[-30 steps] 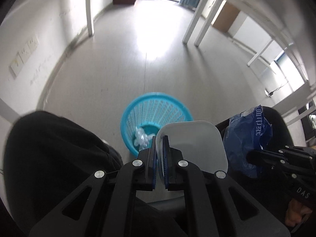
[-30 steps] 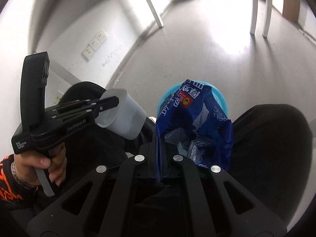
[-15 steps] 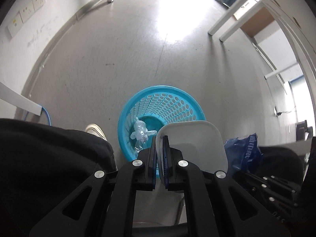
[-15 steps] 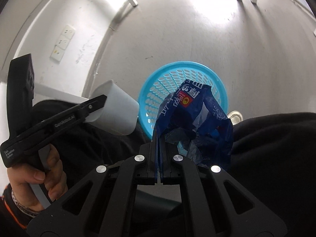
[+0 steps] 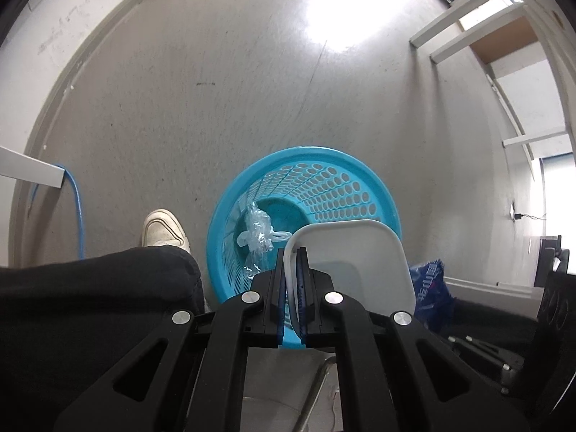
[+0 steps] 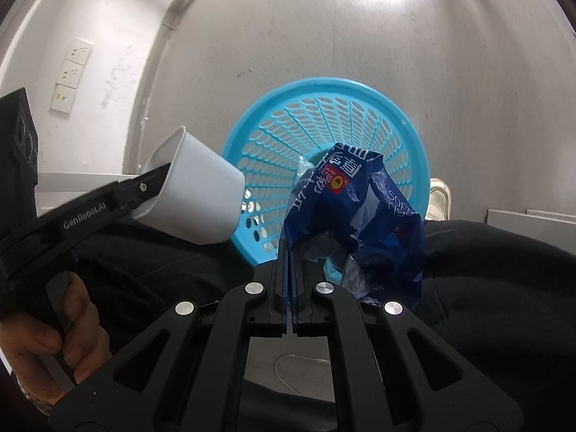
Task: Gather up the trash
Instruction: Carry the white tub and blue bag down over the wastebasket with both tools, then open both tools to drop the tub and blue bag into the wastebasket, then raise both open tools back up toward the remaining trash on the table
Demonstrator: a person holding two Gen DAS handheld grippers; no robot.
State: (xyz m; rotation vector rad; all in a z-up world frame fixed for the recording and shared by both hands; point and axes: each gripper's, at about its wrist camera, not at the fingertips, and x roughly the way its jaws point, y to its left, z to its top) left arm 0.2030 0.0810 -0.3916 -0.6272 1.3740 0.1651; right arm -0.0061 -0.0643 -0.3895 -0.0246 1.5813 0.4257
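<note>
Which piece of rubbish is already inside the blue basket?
The clear plastic bag, crumpled at the bottom of the basket. The white cup and the blue wrapper are each pinched in tongs above it.

The left gripper (image 6: 163,176) bears the pale lettering "GenRobot.AI" along the side of its black arm, seen in the right wrist view. The blue snack bag (image 6: 354,223) carries large white Chinese characters across its top, too crumpled to read with certainty, a small round red and yellow badge beside them, and on its right side pale Latin letters of which only "SO" can be made out. In the left wrist view the same bag (image 5: 430,288) shows a few white characters, too small to read.
</note>
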